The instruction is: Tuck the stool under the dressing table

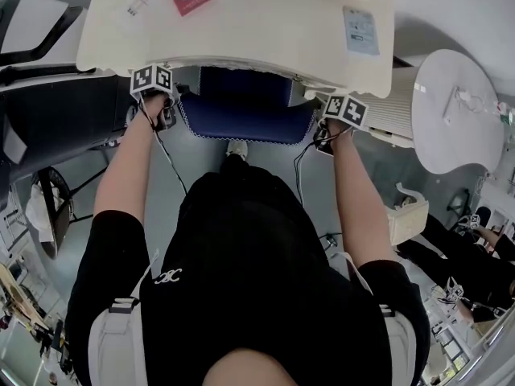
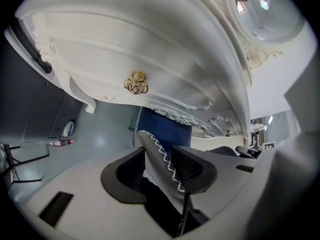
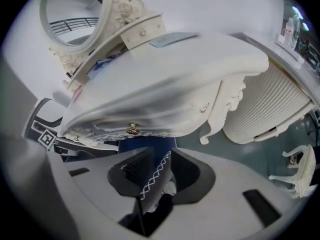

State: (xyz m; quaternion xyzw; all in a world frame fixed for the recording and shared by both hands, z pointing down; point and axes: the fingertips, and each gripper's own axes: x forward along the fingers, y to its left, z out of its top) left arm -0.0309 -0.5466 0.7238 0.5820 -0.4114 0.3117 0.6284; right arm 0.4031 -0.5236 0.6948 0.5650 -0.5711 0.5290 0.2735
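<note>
Staged bedroom set inside a workroom: ornate white dressing table (image 1: 241, 30) with oval mirror (image 2: 265, 9) at frame top, round white table (image 1: 455, 111) at right, bare grey floor (image 1: 269, 163), seated person (image 1: 459, 256) lower right.

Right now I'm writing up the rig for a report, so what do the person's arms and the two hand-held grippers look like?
Both arms wear black short sleeves. The left gripper and right gripper each carry a cube of black-and-white square markers, with a thin black cable trailing off. Close up, each body is pale grey plastic with black ribbed pads.
</note>
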